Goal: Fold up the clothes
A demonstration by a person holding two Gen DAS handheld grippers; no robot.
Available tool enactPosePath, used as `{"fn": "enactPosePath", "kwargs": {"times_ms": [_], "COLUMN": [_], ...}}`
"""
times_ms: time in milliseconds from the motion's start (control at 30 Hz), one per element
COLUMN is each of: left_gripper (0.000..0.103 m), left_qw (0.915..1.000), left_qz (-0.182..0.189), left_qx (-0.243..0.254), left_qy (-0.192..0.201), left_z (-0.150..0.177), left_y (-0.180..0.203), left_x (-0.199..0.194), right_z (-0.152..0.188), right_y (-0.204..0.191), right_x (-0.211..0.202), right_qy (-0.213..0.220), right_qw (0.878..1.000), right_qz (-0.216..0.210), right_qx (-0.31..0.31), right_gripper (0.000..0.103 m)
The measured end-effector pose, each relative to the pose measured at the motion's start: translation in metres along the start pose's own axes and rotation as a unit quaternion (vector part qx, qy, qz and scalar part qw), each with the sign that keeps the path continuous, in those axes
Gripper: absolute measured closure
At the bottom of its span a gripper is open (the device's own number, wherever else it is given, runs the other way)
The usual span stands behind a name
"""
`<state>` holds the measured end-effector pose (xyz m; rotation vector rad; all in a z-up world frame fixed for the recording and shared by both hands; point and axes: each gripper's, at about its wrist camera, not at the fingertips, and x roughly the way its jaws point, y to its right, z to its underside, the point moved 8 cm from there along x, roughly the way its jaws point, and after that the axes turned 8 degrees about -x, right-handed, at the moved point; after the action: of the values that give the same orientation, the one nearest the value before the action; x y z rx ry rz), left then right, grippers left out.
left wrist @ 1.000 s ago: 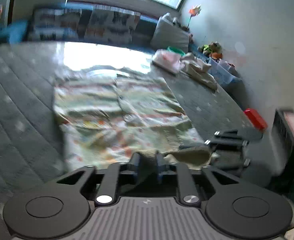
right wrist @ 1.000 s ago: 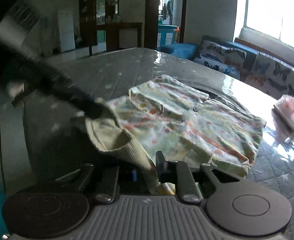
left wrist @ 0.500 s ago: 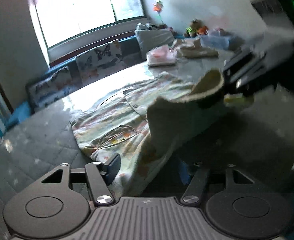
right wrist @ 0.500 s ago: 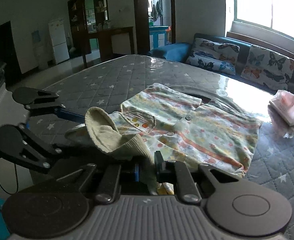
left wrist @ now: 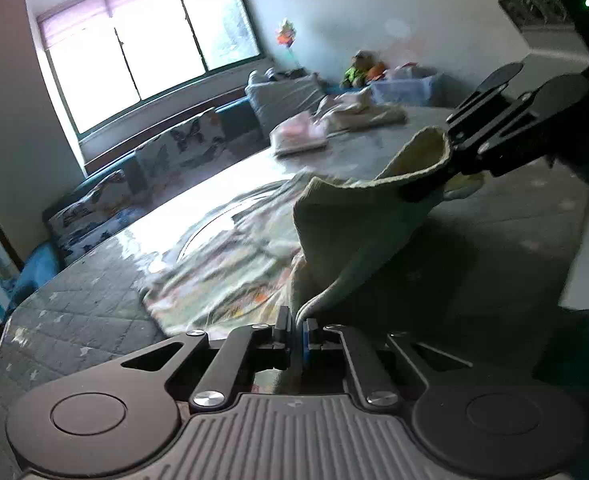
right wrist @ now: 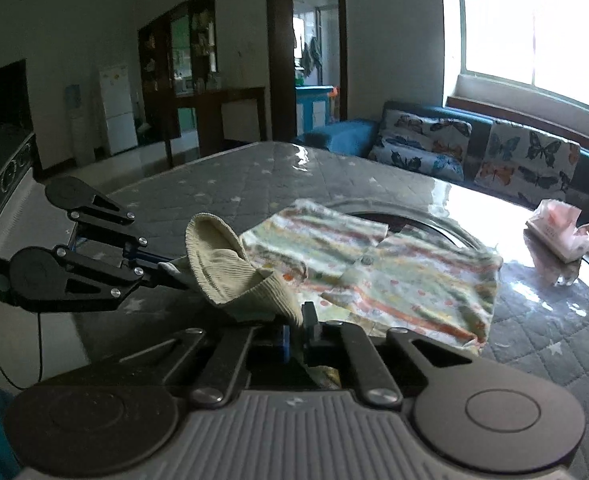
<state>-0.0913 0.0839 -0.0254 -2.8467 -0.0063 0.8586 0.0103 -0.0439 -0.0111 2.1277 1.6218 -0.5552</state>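
A pale patterned baby garment [right wrist: 394, 276] lies spread on the grey quilted surface [right wrist: 254, 176]. Its ribbed beige hem [right wrist: 226, 272] is lifted off the surface and stretched between both grippers. My right gripper [right wrist: 298, 320] is closing tight on one end of the hem, with fabric pinched between its pads. My left gripper [left wrist: 296, 324] is closing on the other end of the hem [left wrist: 358, 232], and a fold of cloth sits between its pads. In the left wrist view the right gripper [left wrist: 418, 190] holds the raised end at upper right. In the right wrist view the left gripper [right wrist: 174, 272] comes in from the left.
A pink and white packet [right wrist: 558, 228] and a heap of beige clothes [left wrist: 366, 112] lie at the far side of the surface. A blue sofa with butterfly cushions [right wrist: 494, 152] stands behind it under the window. The surface's near edge drops off beside the left gripper.
The left gripper stood open half a second ago; it has rolled, moved in and shut on the ribbed hem. The right gripper has lifted its end of the hem slightly.
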Motion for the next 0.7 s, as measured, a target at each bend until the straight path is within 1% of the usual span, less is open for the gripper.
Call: {"fn": "enactPosePath", "kwargs": {"times_ms": [100, 233, 333, 500, 600, 700], "left_gripper": [0.097, 0.097, 0.097, 0.097, 0.097, 0.097], "left_qw": [0.9993, 0.9962, 0.9950, 0.9936, 0.9928, 0.9930], "left_qz": [0.030, 0.074, 0.084, 0.080, 0.074, 0.065], "left_qx": [-0.022, -0.047, -0.054, -0.080, -0.094, -0.098], "left_qy": [0.001, 0.007, 0.011, 0.006, 0.004, 0.003], "left_z": [0.000, -0.004, -0.009, -0.015, -0.023, -0.032], "left_y": [0.009, 0.020, 0.022, 0.008, -0.008, -0.027], "left_x": [-0.023, -0.058, -0.069, -0.055, -0.041, -0.022], "right_z": [0.002, -0.003, -0.012, -0.025, -0.037, -0.054], "right_y": [-0.010, -0.024, -0.027, -0.010, 0.003, 0.020], "right_x": [-0.024, -0.056, -0.070, -0.051, -0.034, -0.011], "right_qy": [0.002, 0.005, 0.006, -0.003, -0.006, -0.010], "right_qw": [1.000, 0.999, 0.999, 0.999, 0.999, 0.999], "right_qz": [-0.011, -0.037, -0.050, -0.044, -0.040, -0.031], "right_qx": [-0.001, -0.008, -0.010, -0.016, -0.021, -0.034], "right_gripper": [0.098, 0.099, 0.099, 0.099, 0.099, 0.099]}}
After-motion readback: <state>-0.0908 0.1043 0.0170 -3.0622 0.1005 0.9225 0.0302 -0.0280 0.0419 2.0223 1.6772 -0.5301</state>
